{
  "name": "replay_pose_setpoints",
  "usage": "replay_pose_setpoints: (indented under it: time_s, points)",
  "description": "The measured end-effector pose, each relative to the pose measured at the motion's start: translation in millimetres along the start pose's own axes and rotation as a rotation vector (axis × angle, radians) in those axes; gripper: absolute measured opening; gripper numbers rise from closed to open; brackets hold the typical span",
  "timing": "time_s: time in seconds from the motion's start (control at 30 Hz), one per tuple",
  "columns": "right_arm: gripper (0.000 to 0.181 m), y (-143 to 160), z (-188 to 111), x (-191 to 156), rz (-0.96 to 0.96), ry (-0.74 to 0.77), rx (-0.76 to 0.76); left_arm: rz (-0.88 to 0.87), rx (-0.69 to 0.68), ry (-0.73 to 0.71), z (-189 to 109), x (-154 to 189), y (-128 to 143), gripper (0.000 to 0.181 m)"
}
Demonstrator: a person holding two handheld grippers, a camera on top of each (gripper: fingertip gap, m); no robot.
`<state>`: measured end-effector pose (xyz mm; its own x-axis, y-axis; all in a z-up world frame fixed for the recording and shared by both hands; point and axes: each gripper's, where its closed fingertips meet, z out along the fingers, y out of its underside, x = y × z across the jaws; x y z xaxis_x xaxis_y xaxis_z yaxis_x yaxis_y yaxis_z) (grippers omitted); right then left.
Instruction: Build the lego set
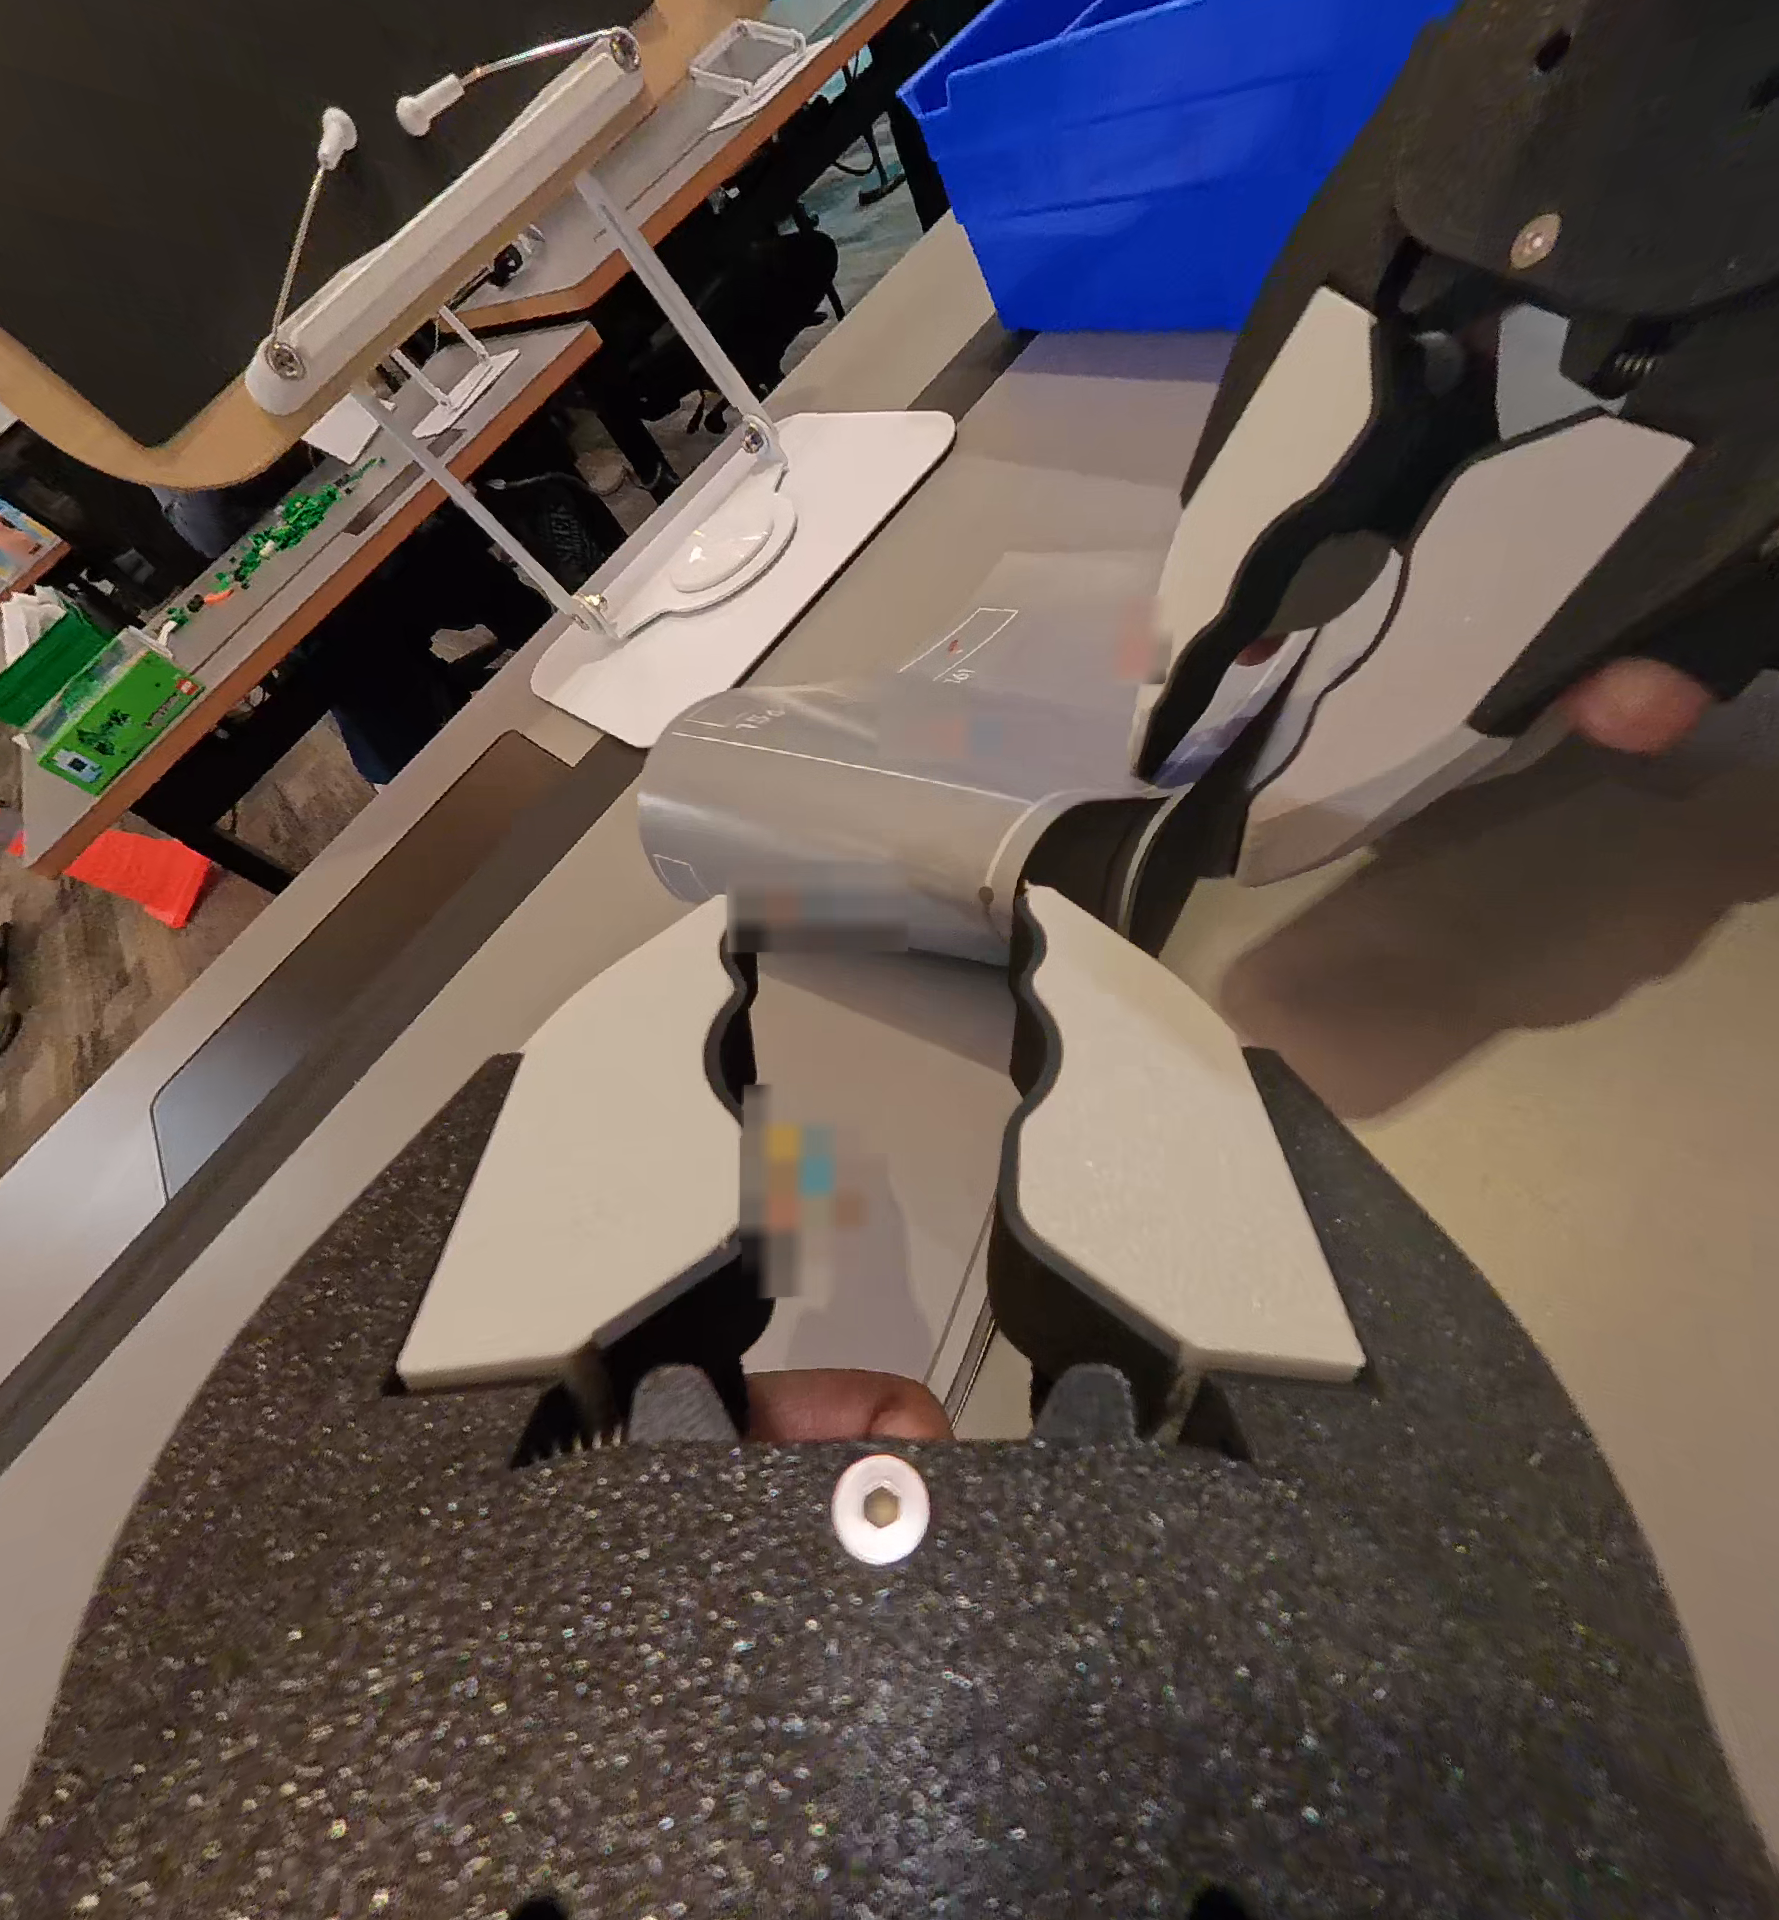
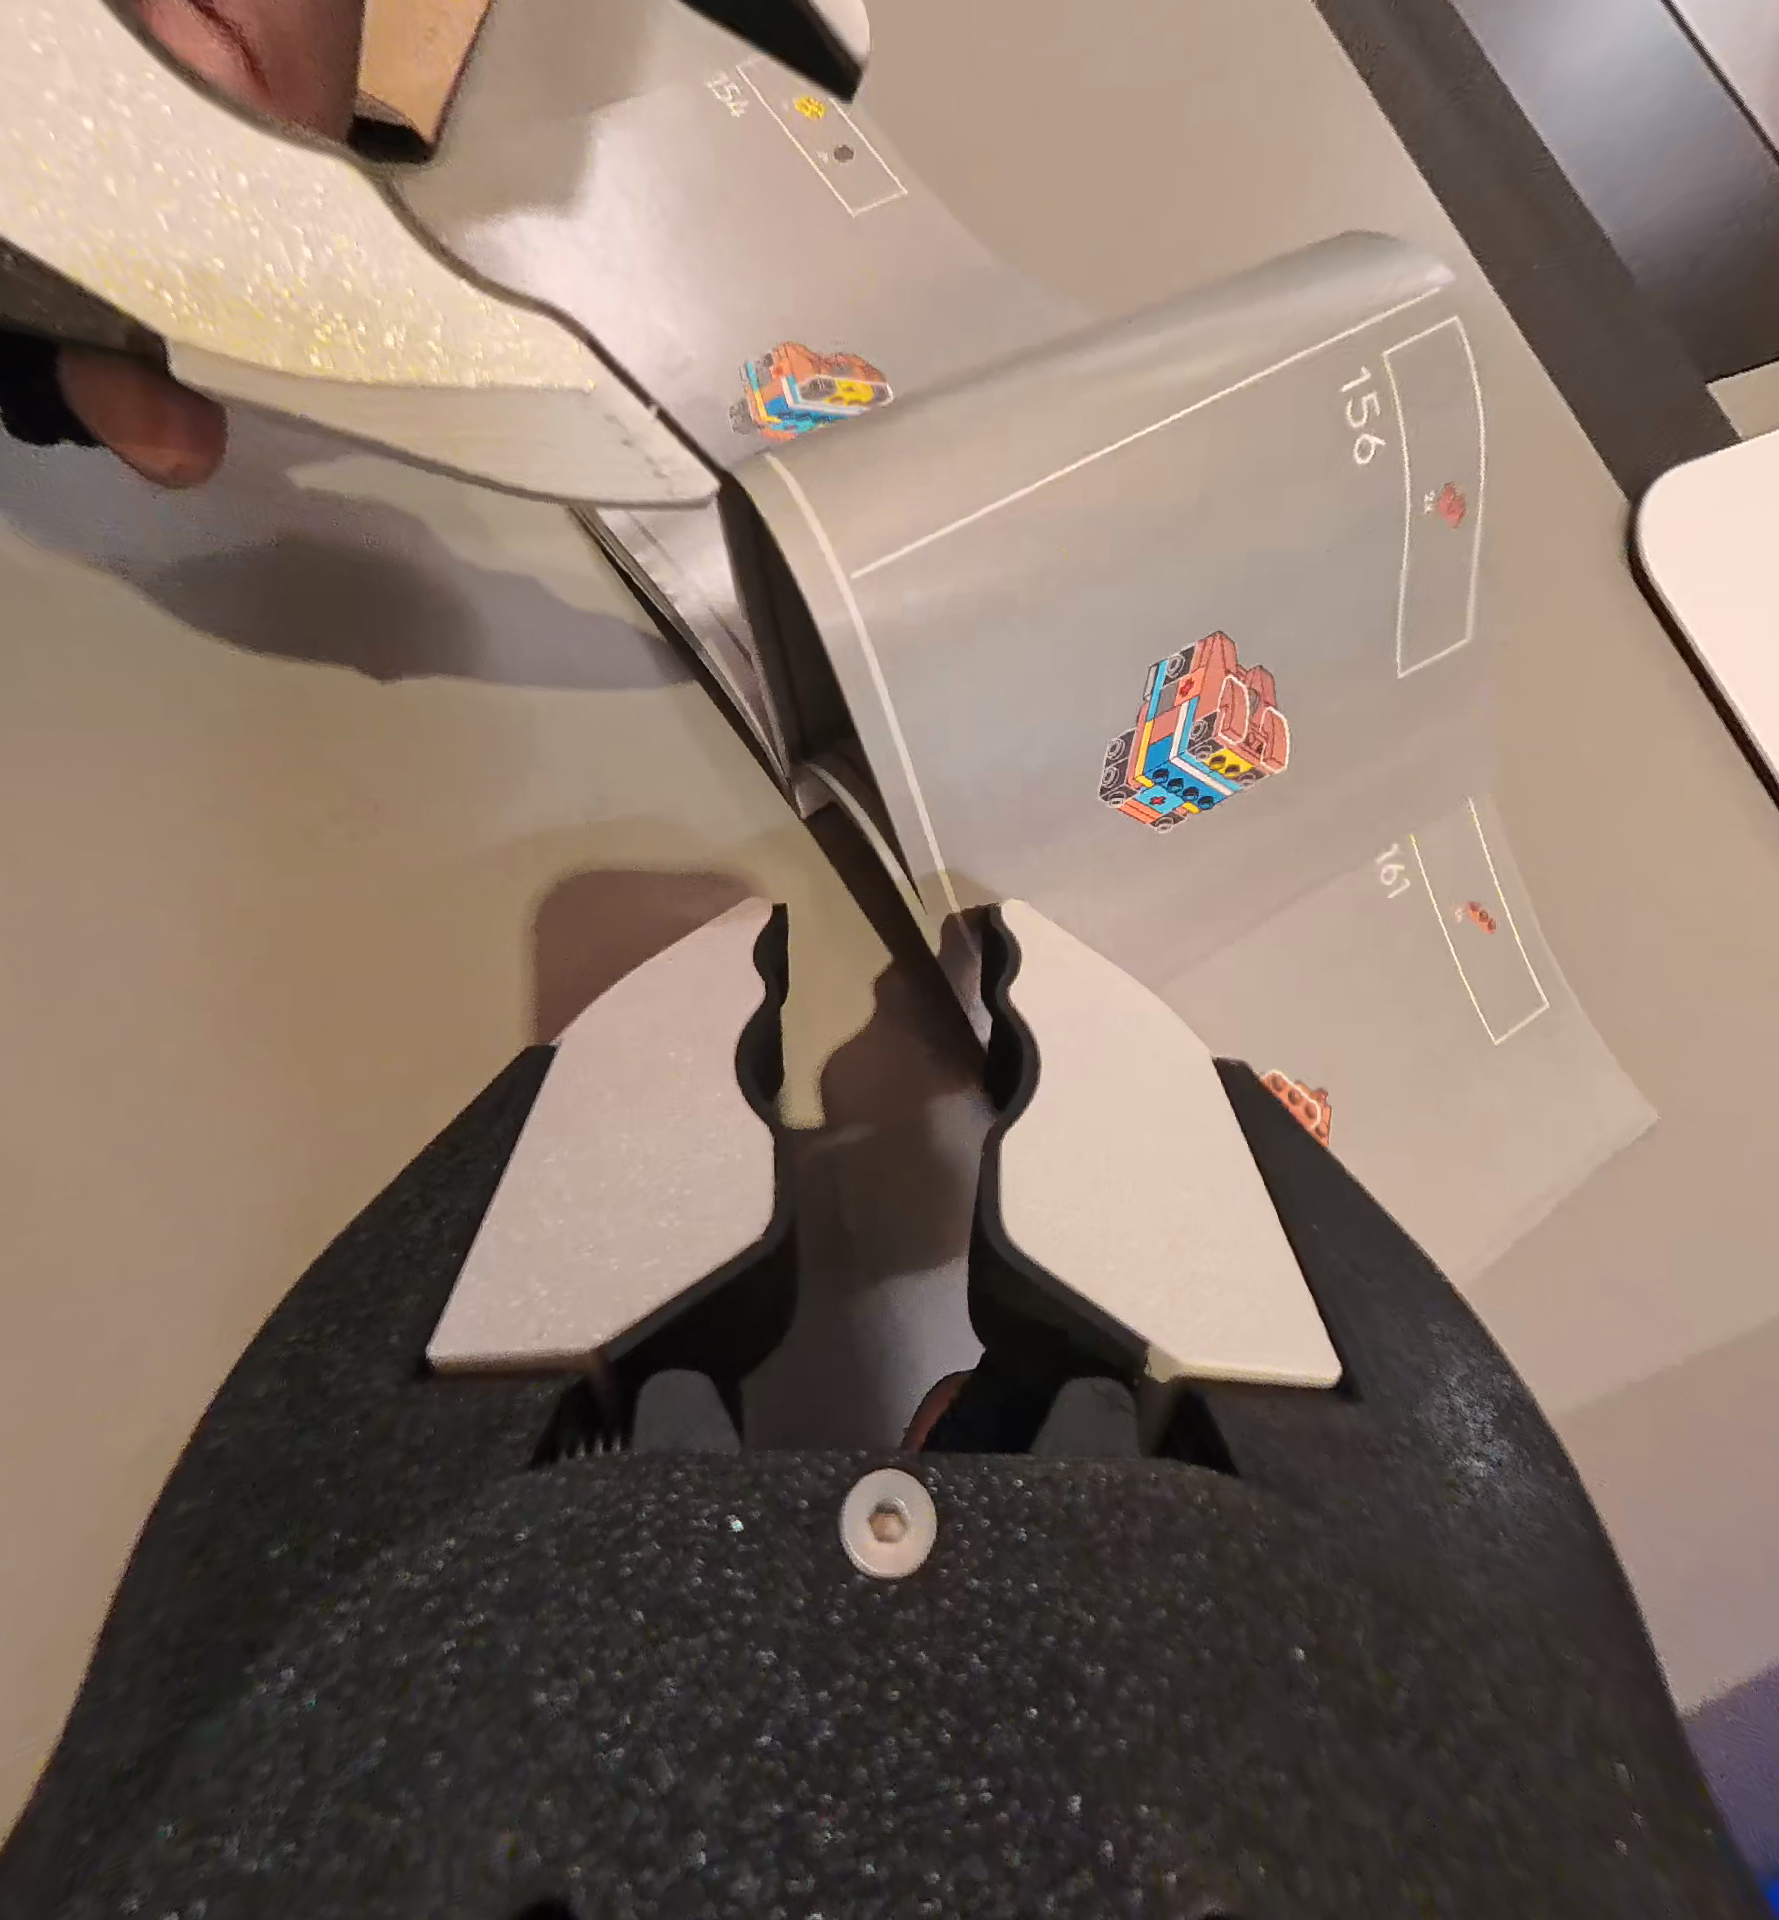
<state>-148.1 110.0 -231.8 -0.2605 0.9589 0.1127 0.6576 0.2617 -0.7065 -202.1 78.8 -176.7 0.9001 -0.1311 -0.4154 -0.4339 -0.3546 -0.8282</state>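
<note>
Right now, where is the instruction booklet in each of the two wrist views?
Left wrist view: the instruction booklet lies at centre, a page curled into a roll just beyond the left gripper.
Right wrist view: the booklet fills the upper right, its page edges running down between the right gripper fingers.
Shared landmark: the white base plate beside the booklet.

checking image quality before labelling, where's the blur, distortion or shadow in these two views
Left wrist view: the right gripper and the hand behind it are motion-blurred, and the desk edges lean from the wide lens. Right wrist view: the left gripper at top left is smeared and casts a soft shadow on the table; the instruction booklet stays fairly sharp.
</note>
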Motion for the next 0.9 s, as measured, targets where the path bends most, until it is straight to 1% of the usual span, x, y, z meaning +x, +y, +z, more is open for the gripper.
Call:
replay_pose_setpoints:
  time_s: [0.1, 0.33, 0.53, 0.7, 0.8, 0.9]
  points:
    - [0.035, -5, 0, 0, -0.002, -0.006, 0.011, 0.047, -0.005, -0.008, 0, 2, 0, 0.047]
    - [0.035, -8, 0, 0, -0.006, -0.007, 0.024, 0.094, -0.007, -0.021, 0, 4, -2, 0.047]
    - [0.035, -9, 0, 0, -0.008, -0.002, 0.034, 0.189, -0.054, -0.090, 4, 3, 4, 0.046]
    - [0.038, -8, -3, 5, 0.002, 0.018, 0.045, 0.216, -0.064, -0.138, 7, 3, 6, 0.038]
    - [0.043, -7, -11, 10, 0.015, 0.042, 0.077, 0.255, -0.086, -0.167, 9, 4, 9, 0.031]
    - [0.045, -2, -20, 18, 0.037, 0.081, 0.115, 0.300, -0.109, -0.189, 10, 4, 12, 0.028]
